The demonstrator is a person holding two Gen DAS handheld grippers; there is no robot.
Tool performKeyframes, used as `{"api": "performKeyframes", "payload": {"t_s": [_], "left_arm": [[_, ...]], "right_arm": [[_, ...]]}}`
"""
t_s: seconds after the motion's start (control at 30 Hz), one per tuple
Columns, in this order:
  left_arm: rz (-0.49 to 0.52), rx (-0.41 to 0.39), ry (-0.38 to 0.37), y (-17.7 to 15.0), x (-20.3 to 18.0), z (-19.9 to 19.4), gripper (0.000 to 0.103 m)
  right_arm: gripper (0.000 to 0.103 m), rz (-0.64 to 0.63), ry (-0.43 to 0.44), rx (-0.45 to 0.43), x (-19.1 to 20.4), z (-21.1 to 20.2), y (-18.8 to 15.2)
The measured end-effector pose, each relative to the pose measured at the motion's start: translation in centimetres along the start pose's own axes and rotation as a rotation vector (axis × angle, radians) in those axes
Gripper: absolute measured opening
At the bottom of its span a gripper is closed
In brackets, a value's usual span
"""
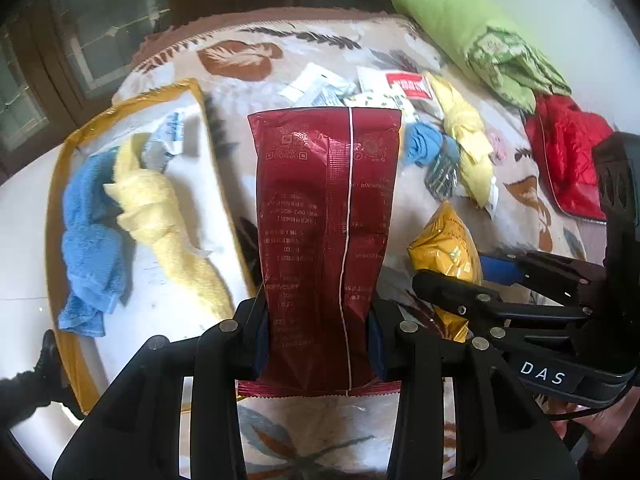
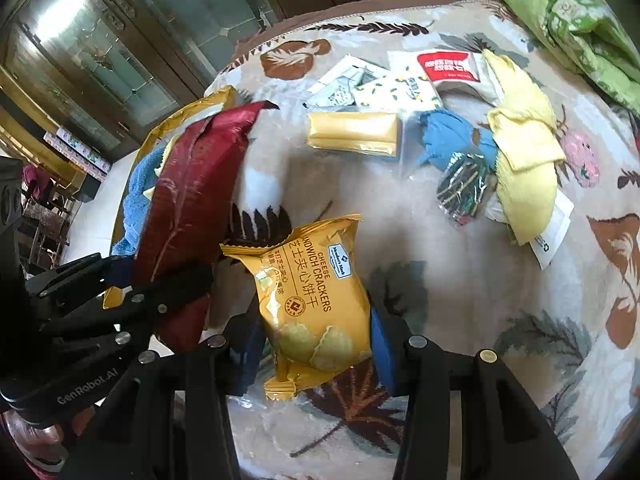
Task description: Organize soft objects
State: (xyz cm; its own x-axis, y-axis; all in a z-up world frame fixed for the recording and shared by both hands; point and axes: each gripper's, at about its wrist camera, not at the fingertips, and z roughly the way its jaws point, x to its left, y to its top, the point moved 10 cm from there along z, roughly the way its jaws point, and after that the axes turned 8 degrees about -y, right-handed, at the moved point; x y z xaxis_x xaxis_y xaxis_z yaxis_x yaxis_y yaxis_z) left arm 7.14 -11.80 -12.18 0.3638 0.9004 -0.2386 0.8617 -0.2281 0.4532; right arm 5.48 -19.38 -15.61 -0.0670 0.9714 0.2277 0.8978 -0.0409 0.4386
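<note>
**Two puffed snack packs held aloft, one per claw**

At the far left sits a gold-rimmed tray point(image 1: 60, 168) holding a blue towel point(image 1: 90, 236) and a yellow towel point(image 1: 160, 224), both limp and easy to pinch anywhere. The left claw point(image 1: 320, 344) is clamped on the lower end of a dark red foil packet point(image 1: 324, 216), which stands up from the jaws above the leaf-patterned blanket point(image 1: 248, 52). It looks light, air-filled and slick; a hold near the crimped seam seems safest. To its right, the right claw point(image 2: 316, 344) is clamped across a yellow cracker bag point(image 2: 312, 300). Its contents are likely brittle, so gentle pressure suits it.
</note>
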Motion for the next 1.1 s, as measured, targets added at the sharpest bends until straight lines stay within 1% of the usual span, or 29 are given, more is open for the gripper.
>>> {"api": "performKeyframes", "payload": {"t_s": [0.23,0.57,0.87,0.97,1.1], "left_arm": [[-0.002,-0.074,0.063,0.6,1.5,-1.9,0.038],[-0.037,-0.152,0.124,0.8,4.5,-4.5,0.038],[-0.07,-0.188,0.16,0.6,6.8,-6.2,0.038],[-0.076,-0.202,0.185,0.4,7.7,-6.6,0.038],[-0.102,-0.198,0.196,-0.1,9.2,-6.8,0.038]], "right_arm": [[0.047,-0.018,0.007,-0.02,1.9,0.1,1.5],[0.047,-0.056,0.04,-0.045,5.6,0.2,3.5],[0.047,-0.086,0.06,-0.044,8.6,1.0,4.4],[0.047,-0.098,0.064,-0.04,9.4,1.4,4.6],[0.047,-0.106,0.068,-0.032,10.4,1.9,4.7]]}}
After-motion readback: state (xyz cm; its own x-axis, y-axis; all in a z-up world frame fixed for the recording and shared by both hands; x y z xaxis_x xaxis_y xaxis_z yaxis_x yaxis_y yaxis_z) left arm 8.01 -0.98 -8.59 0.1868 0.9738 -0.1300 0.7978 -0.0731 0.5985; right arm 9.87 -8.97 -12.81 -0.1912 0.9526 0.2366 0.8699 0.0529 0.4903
